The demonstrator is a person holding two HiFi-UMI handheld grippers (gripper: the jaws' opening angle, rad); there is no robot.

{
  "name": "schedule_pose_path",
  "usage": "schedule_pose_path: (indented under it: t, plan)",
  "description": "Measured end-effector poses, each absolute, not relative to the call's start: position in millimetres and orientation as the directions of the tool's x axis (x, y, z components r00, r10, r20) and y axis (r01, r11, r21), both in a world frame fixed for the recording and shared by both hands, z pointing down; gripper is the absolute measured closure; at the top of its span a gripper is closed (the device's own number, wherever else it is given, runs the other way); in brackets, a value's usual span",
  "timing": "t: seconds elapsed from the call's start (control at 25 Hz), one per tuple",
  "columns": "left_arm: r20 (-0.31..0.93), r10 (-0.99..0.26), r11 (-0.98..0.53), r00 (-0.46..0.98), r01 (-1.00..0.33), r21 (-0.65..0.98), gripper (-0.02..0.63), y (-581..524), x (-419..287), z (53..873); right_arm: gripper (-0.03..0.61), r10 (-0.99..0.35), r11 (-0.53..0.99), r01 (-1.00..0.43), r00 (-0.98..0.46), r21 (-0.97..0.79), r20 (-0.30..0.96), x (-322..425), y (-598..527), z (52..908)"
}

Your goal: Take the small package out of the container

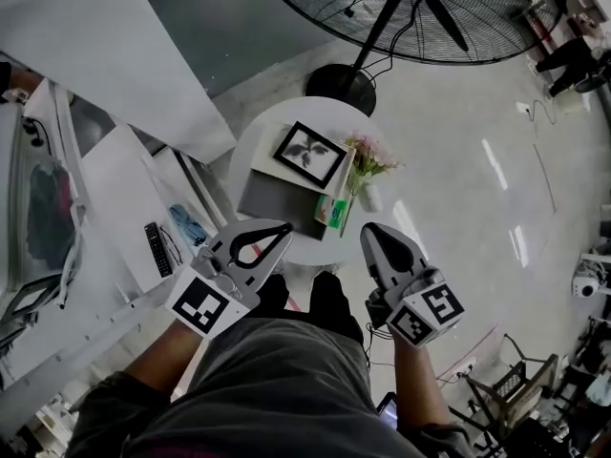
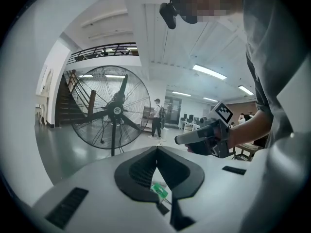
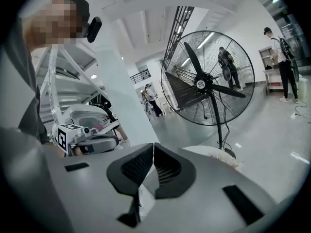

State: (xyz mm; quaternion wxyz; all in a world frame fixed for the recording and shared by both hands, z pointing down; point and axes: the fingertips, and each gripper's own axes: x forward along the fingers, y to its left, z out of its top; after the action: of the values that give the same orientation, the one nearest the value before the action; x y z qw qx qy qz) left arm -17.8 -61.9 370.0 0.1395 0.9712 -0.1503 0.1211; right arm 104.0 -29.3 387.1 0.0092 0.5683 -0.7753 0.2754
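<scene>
Grippers hang side by side above a small round white bench point(image 1: 250, 139), both clear of everything on it. The left gripper point(image 1: 284, 227) has its jaws pressed together at the tips, leaving only the open loop behind them, and nothing is held. The left gripper view shows the same: tips meet, and a bit of the green package point(image 2: 158, 190) shows far below through the loop. The right gripper point(image 1: 374, 235) is likewise closed tip to tip and empty, which the right gripper view confirms.

On the bench lies a flat grey container point(image 1: 275, 203). The small green and white package point(image 1: 334, 210) stands at its right-hand edge, upright or nearly so; whether it sits inside the container or just against it cannot be told. A black-framed picture point(image 1: 310, 153) rests at the container's far side. Pink flowers point(image 1: 367, 155) rise from a white vase point(image 1: 370, 197) just beside the package. A large black fan point(image 1: 420, 12) stands on the floor beyond the bench.
</scene>
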Motion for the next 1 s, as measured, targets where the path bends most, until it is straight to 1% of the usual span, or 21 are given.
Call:
schedule_pose_path:
  t: [0.16, 0.32, 0.64, 0.76, 1.0]
  plan:
    - [0.304, -0.290, -0.906, 0.907, -0.363, 0.219, 0.597, -72.1, -3.1, 382.7, 0.555, -0.850, 0.192, -0.883, -0.368, -0.428, 0.378, 119.8, -44.0, 418.5]
    - [0.344, -0.337, -0.879, 0.877, -0.424, 0.220, 0.598, -79.9, 15.9, 398.8, 0.555, -0.806, 0.199, -0.864, -0.412, -0.462, 0.424, 134.6, -58.5, 451.6]
    - [0.420, -0.438, -0.794, 0.795, -0.561, 0.233, 0.598, -88.5, 39.5, 440.4, 0.554, -0.691, 0.240, -0.827, -0.514, -0.509, 0.508, 135.3, -68.0, 512.5]
    - [0.445, -0.457, -0.772, 0.770, -0.592, 0.231, 0.598, -89.1, 39.7, 455.6, 0.554, -0.669, 0.234, -0.830, -0.515, -0.506, 0.536, 136.9, -71.0, 533.0]
    - [0.464, -0.460, -0.749, 0.757, -0.611, 0.255, 0.598, -86.7, 32.0, 475.4, 0.552, -0.654, 0.181, -0.844, -0.487, -0.505, 0.578, 139.7, -70.4, 557.1]
